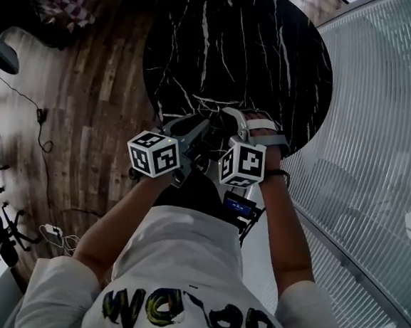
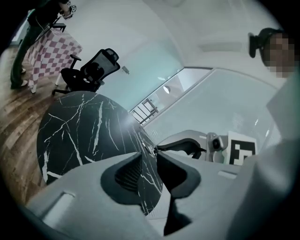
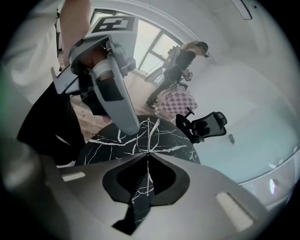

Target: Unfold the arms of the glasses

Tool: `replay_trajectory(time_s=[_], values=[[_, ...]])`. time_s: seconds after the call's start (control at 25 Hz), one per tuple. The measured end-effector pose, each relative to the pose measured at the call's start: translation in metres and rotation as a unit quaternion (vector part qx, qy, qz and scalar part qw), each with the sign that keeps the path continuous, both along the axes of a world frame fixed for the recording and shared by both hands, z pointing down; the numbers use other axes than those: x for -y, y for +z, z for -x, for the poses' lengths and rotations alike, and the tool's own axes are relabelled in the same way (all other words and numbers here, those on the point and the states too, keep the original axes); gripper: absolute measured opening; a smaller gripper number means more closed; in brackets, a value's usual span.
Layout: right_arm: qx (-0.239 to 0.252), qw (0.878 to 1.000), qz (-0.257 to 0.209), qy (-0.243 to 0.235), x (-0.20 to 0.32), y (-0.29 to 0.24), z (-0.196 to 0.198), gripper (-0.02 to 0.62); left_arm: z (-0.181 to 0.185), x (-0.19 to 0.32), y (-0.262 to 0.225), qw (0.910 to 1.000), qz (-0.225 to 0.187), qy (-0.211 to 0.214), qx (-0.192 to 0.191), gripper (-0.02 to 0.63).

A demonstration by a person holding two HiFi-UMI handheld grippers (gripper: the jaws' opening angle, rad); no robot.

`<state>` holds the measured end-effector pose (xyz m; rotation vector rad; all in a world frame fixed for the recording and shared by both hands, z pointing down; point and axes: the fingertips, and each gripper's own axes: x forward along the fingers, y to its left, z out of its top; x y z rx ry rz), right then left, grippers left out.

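Observation:
Thin wire-framed glasses [image 3: 148,135] stand edge-on at the tips of my right gripper [image 3: 147,154], which is shut on the frame. One lens ring rises above its tips against the round black marble table [image 3: 176,147]. My left gripper [image 2: 149,153] is open, and the table [image 2: 79,136] shows through the gap between its pads. A small glinting part of the glasses [image 2: 153,150] sits just beyond its tips, without touching the pads. In the head view both grippers, left [image 1: 201,146] and right [image 1: 218,154], meet close to the person's body over the table's near edge [image 1: 174,114]. The glasses are hidden there.
A black office chair [image 2: 91,70] and a checkered cloth [image 2: 54,51] stand beyond the table. Another person [image 3: 176,70] stands by the window. A ribbed glass wall [image 1: 379,139] curves along the right. Cables [image 1: 56,236] lie on the wooden floor [image 1: 89,99].

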<state>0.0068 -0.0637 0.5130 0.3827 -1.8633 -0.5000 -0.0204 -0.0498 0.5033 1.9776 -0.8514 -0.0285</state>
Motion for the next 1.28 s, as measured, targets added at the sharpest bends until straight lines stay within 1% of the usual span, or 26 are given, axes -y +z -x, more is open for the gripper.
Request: replay_trajectory(time_s=[0.16,0.4,0.64,0.8,0.92,1.08,1.16,1.24,1.28], values=[[0.016,0.999,-0.007,0.039,-0.004,-0.013,-0.005,0.013,-0.008,0.003,-0.021,0.9996,-0.011,-0.006,-0.024,0.104],[0.063,0.993,0.0,0.097,-0.014,-0.036,-0.01,0.012,-0.018,0.004,-0.043,0.9995,-0.014,-0.009,-0.027,0.104],[0.103,0.982,-0.024,0.156,-0.014,-0.049,-0.02,0.012,-0.032,0.004,-0.06,0.999,-0.021,-0.001,-0.039,0.024],[0.141,0.969,-0.028,0.201,-0.019,-0.055,-0.025,0.011,-0.036,0.0,-0.066,0.999,-0.023,-0.001,-0.039,0.003],[0.154,0.963,-0.036,0.217,-0.022,-0.057,-0.027,0.011,-0.038,0.0,-0.068,0.999,-0.026,-0.001,-0.036,0.002],[0.165,0.959,-0.042,0.226,-0.022,-0.056,-0.03,0.018,-0.042,-0.002,-0.068,0.9992,-0.033,0.008,-0.02,0.0],[0.171,0.958,-0.032,0.227,-0.024,-0.056,-0.03,0.025,-0.043,-0.003,-0.07,0.9991,-0.039,0.015,-0.008,-0.002],[0.179,0.957,-0.009,0.226,-0.028,-0.056,-0.028,0.058,-0.043,-0.004,-0.07,0.9988,-0.044,0.021,0.006,-0.002],[0.183,0.957,0.002,0.225,-0.029,-0.056,-0.028,0.087,-0.043,-0.003,-0.07,0.9986,-0.046,0.024,0.011,-0.002]])
